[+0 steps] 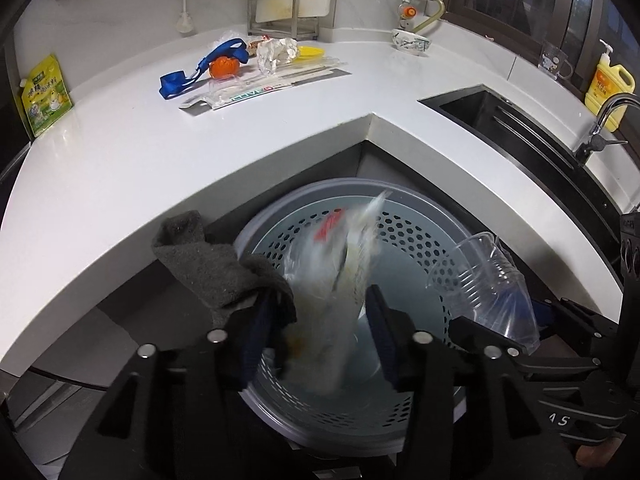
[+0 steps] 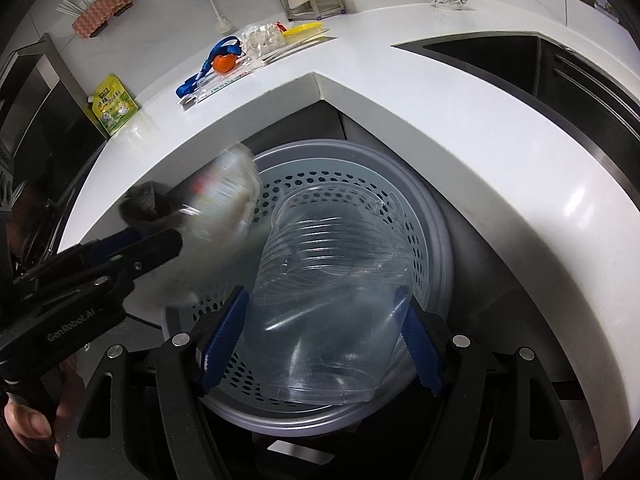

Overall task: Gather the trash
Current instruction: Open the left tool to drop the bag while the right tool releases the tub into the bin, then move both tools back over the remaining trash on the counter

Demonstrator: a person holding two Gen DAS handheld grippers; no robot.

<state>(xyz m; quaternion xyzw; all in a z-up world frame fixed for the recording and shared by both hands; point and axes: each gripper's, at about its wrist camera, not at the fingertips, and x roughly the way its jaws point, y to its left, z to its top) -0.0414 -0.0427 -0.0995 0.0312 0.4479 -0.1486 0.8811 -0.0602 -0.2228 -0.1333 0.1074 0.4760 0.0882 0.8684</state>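
A grey perforated trash bin (image 1: 404, 236) (image 2: 424, 240) stands on the floor in the counter's inner corner. My left gripper (image 1: 324, 320) is open above the bin; a blurred clear plastic wrapper (image 1: 340, 280) (image 2: 224, 200) sits between its fingers, apparently falling, and a grey sock (image 1: 208, 264) drapes over its left finger. My right gripper (image 2: 324, 332) is shut on a crushed clear plastic cup (image 2: 332, 304) (image 1: 496, 280) held over the bin. More trash lies on the counter: crumpled wrappers (image 1: 276, 54), an orange peel (image 1: 224, 67), a blue lanyard (image 1: 200, 70), flat clear packaging (image 1: 248, 92).
The white L-shaped counter (image 1: 120, 168) wraps around the bin. A sink (image 1: 516, 128) with a faucet (image 1: 608, 120) is at the right, with a yellow soap bottle (image 1: 610, 84). A bowl (image 1: 412, 42), a rack (image 1: 280, 12) and a green pouch (image 1: 42, 96) stand on the counter.
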